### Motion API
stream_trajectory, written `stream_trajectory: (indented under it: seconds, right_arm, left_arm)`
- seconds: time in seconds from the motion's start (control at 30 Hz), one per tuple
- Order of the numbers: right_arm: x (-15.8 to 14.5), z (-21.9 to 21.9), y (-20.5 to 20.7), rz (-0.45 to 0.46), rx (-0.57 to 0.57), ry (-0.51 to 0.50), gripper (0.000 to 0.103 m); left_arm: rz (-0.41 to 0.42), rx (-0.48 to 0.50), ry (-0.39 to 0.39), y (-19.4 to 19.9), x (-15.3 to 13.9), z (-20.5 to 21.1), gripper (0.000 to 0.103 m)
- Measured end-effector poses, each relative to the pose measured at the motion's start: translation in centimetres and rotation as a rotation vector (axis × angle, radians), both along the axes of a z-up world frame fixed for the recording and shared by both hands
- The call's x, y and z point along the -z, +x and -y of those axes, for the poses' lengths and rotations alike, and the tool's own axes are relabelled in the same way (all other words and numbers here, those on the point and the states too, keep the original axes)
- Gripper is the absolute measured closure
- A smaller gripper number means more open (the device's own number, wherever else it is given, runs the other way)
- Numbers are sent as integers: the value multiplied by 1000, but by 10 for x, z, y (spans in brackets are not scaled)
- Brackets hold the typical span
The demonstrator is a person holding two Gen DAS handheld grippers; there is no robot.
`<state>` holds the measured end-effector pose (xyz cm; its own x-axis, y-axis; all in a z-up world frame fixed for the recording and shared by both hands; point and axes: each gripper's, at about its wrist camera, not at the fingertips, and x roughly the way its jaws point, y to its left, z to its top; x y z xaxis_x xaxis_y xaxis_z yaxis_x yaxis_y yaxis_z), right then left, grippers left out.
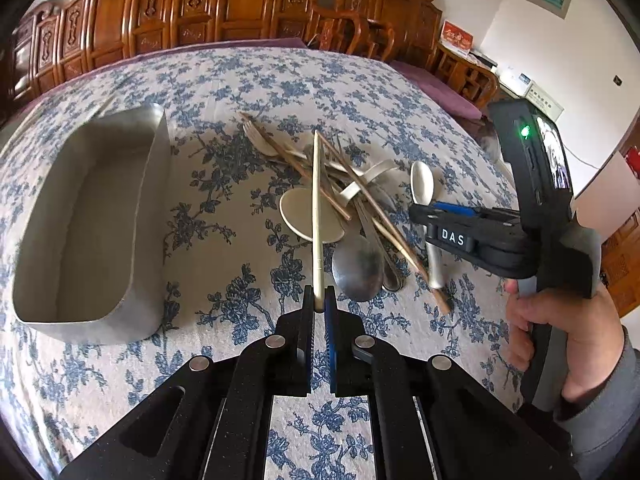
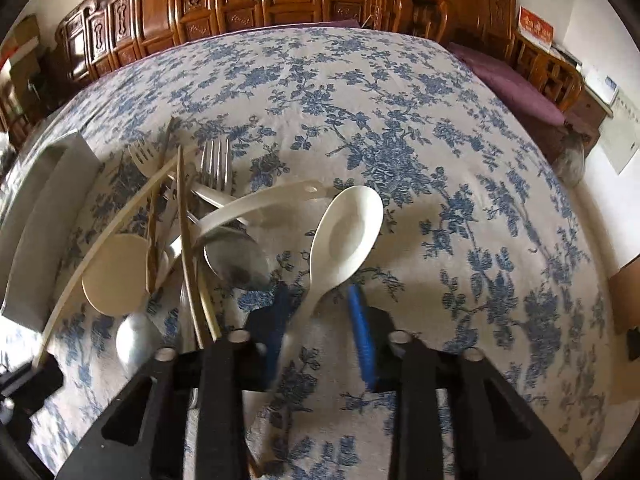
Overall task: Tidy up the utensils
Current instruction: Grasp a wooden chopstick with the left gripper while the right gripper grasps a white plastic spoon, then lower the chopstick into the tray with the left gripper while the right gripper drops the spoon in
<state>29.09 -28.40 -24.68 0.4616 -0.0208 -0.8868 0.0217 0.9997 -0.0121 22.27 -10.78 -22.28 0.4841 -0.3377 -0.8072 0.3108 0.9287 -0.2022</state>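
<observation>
My left gripper is shut on the near end of a pale chopstick, which points away over the utensil pile. The pile holds chopsticks, metal forks and spoons, and white plastic spoons on the floral tablecloth. A metal rectangular tin stands open to the left of the pile. My right gripper is open, its fingers either side of the handle of a white ceramic spoon that lies right of the pile. The right gripper also shows in the left wrist view, over that spoon.
The table wears a blue floral cloth. Carved wooden chairs stand along its far edge, and a purple cushion lies at the right. The tin shows at the left edge of the right wrist view.
</observation>
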Motion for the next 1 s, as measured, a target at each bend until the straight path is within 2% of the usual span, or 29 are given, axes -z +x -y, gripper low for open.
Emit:
stream_trajectory:
  seconds: [0.03, 0.07, 0.3, 0.57, 0.73, 1.0]
  right_arm:
    - [0, 1, 0, -6, 1, -4, 94]
    - [-1, 2, -1, -9, -2, -3, 94]
    - [-7, 4, -10, 2, -29, 5, 95]
    - [-41, -10, -19, 59, -76, 24, 95]
    - [-66, -40, -24, 102, -142, 44, 95]
    - [-84, -99, -23, 135, -246, 87, 95]
  left_arm:
    - [7, -2, 0, -1, -2, -1, 99]
    - [11, -2, -1, -2, -4, -1, 99]
    - [30, -8, -3, -8, -18, -7, 99]
    - [58, -33, 2, -12, -34, -27, 99]
    - [73, -73, 18, -12, -43, -56, 99]
    - [65, -139, 43, -7, -44, -103, 99]
